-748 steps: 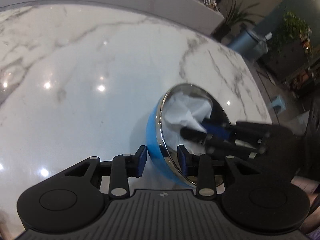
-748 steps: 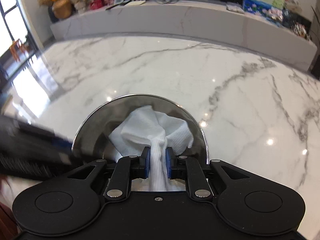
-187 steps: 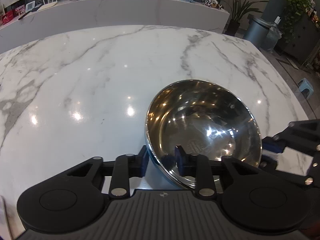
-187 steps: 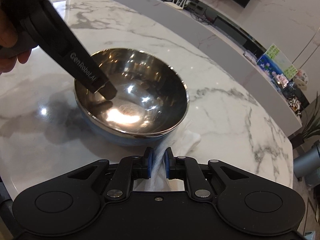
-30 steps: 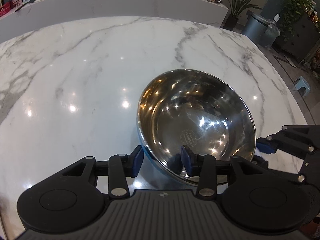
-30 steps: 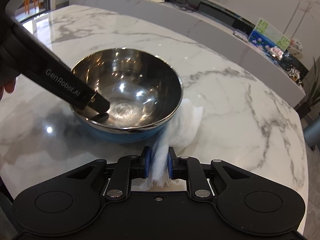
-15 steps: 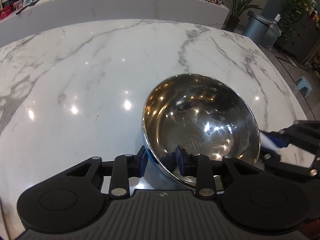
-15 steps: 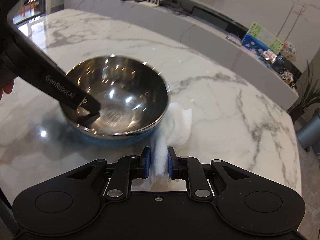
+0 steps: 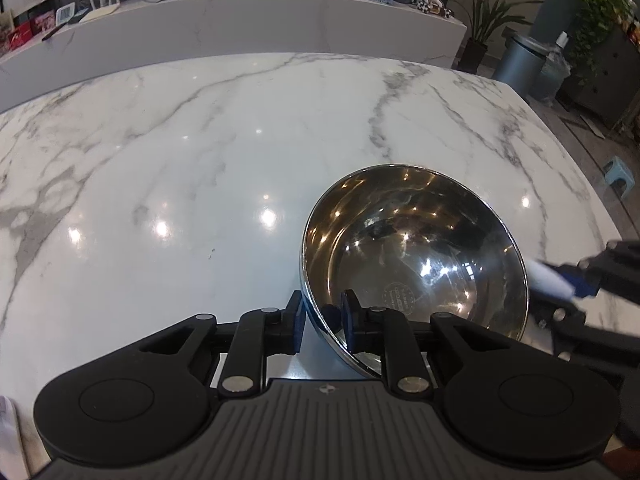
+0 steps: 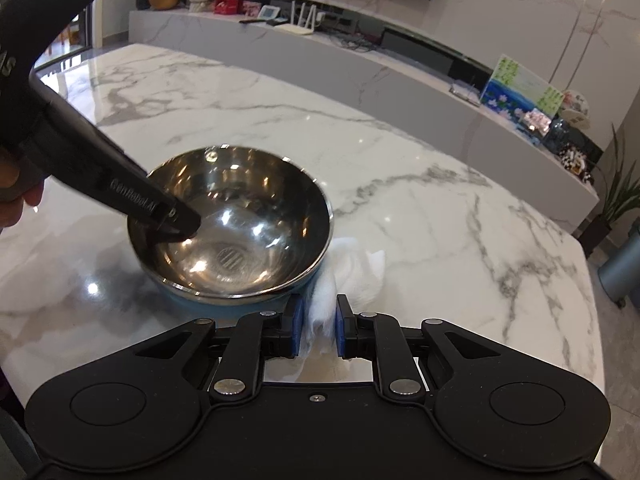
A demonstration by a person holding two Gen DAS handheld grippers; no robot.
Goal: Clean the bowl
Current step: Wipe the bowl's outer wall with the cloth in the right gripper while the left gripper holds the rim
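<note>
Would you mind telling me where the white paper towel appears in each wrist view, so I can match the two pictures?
Left wrist view: the paper towel is at the right edge, just beyond the bowl rim, clamped in the right gripper.
Right wrist view: bottom centre, pinched in the right gripper and spreading onto the table beside the bowl.
Shared landmark: the steel bowl.
</note>
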